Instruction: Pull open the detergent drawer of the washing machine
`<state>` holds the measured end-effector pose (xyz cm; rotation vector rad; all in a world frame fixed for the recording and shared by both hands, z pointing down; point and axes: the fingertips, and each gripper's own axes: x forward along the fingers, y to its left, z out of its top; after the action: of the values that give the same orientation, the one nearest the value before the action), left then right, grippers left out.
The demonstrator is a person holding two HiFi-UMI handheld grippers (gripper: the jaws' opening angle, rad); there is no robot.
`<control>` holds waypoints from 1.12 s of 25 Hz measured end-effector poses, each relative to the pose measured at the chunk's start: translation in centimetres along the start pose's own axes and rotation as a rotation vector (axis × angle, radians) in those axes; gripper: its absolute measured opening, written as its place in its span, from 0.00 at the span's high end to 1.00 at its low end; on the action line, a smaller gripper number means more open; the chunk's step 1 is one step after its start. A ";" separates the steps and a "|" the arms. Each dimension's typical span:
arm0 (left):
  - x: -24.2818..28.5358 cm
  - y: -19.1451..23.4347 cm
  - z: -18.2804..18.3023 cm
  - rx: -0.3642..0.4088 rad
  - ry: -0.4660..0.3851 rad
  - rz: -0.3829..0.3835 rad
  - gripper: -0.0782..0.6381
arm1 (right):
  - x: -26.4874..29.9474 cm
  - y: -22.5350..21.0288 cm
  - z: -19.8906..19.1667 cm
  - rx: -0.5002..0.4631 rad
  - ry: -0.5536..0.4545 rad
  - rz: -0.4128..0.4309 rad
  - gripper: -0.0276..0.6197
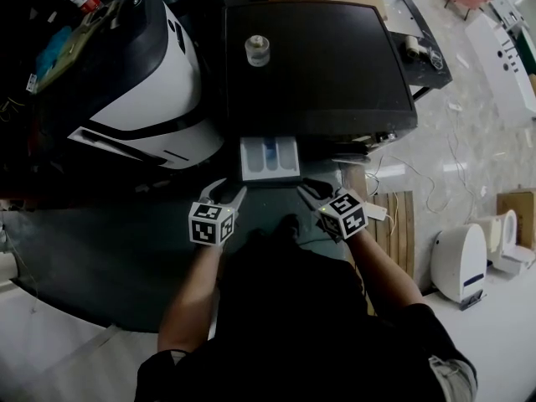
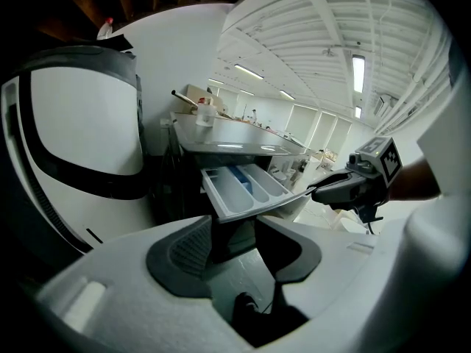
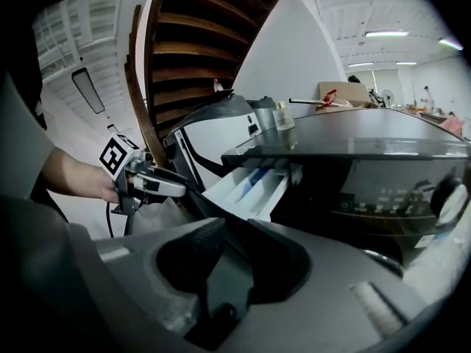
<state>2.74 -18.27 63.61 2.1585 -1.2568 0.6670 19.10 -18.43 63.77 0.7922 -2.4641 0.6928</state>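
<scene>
The dark washing machine (image 1: 318, 65) has its white detergent drawer (image 1: 270, 159) pulled out toward me, with a blue insert in the middle compartment. My left gripper (image 1: 226, 193) sits at the left end of the drawer's dark front panel, its jaws spread and nothing pressed between them. In the left gripper view the drawer (image 2: 243, 186) lies just past my left gripper (image 2: 235, 234). My right gripper (image 1: 311, 191) is at the panel's right end. In the right gripper view the panel's edge runs into the gap of my right gripper (image 3: 237, 234), which grips it.
A glass jar (image 1: 257, 50) stands on the washer's top. A large white and black machine (image 1: 142, 82) is close on the left. A wooden pallet (image 1: 394, 224), cables and a white appliance (image 1: 459, 262) lie on the floor to the right.
</scene>
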 end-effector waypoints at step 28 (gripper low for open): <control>-2.3 -0.3 -1.6 0.000 0.040 -0.116 0.66 | -0.6 2.6 -1.5 0.009 0.081 -0.130 0.80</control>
<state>1.72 -15.64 63.17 2.1883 -1.1022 0.6587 18.32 -15.49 63.79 0.9002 -2.3156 0.6753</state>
